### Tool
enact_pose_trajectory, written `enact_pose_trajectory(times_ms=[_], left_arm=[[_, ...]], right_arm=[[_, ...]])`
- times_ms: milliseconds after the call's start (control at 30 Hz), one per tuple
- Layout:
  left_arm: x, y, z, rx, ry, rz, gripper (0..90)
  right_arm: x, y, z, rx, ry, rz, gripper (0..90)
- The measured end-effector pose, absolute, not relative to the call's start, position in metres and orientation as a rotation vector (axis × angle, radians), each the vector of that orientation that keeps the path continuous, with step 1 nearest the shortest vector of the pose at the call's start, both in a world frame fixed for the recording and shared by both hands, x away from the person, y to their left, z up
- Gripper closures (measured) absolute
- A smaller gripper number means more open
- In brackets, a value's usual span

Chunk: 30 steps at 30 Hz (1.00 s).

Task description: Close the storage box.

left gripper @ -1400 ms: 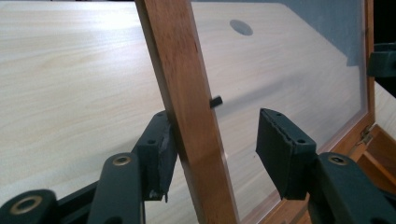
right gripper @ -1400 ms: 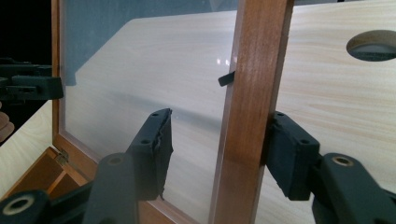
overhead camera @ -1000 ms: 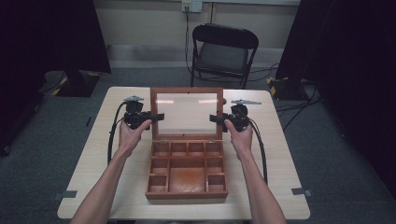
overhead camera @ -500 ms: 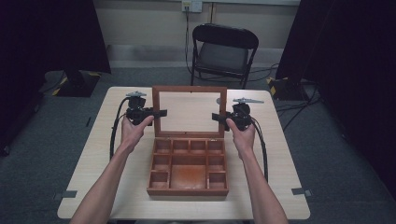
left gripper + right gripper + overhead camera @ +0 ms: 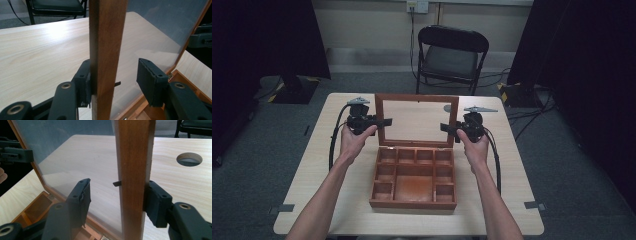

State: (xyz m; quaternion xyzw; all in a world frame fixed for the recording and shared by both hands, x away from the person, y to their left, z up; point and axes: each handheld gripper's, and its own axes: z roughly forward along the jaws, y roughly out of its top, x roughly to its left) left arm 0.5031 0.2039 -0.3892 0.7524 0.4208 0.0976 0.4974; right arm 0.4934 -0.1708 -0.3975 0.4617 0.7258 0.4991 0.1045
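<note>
Item: wooden box (image 5: 413,182) with compartments, sitting mid-table (image 5: 312,170). We find its glass-paned lid (image 5: 417,102) raised upright at the back edge. Left tool (image 5: 384,122): we see its jaws astride the lid's left frame bar (image 5: 106,50), one pad touching the wood, the other standing clear of it; they have just been opening. Right tool (image 5: 446,127): jaws astride the right frame bar (image 5: 135,170), one pad against the wood, the other apart, likewise just opening. A folding chair (image 5: 451,55) stands beyond the table.

Wooden box (image 5: 413,179) on table (image 5: 319,165), glass lid (image 5: 417,121) upright; left gripper (image 5: 384,122), right gripper (image 5: 447,127) at lid's side edges.
</note>
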Motion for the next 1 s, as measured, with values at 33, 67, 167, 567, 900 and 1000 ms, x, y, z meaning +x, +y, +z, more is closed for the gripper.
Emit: enact_pose_trajectory(times_ms=[33, 67, 167, 567, 900, 1000], left_arm=[[0.502, 0.204, -0.389, 1.815, 1.014, 0.234, 48.7], [0.501, 0.205, -0.389, 1.819, 1.009, 0.235, 48.7], [0.497, 0.205, -0.387, 1.822, 1.003, 0.232, 48.7], [0.491, 0.212, -0.381, 1.82, 0.999, 0.256, 48.9], [0.476, 0.214, -0.381, 1.777, 0.967, 0.262, 47.5], [0.473, 0.214, -0.38, 1.787, 0.956, 0.262, 47.1]], right_arm=[[0.491, -0.171, -0.396, 1.365, 2.144, 1.472, 42.3], [0.491, -0.171, -0.396, 1.365, 2.144, 1.472, 42.3], [0.49, -0.171, -0.394, 1.36, 2.15, 1.463, 45.7], [0.492, -0.164, -0.39, 1.341, 2.157, 1.473, 45.7], [0.482, -0.164, -0.388, 1.331, 2.175, 1.478, 41.4], [0.478, -0.164, -0.387, 1.317, 2.18, 1.475, 40.8]])
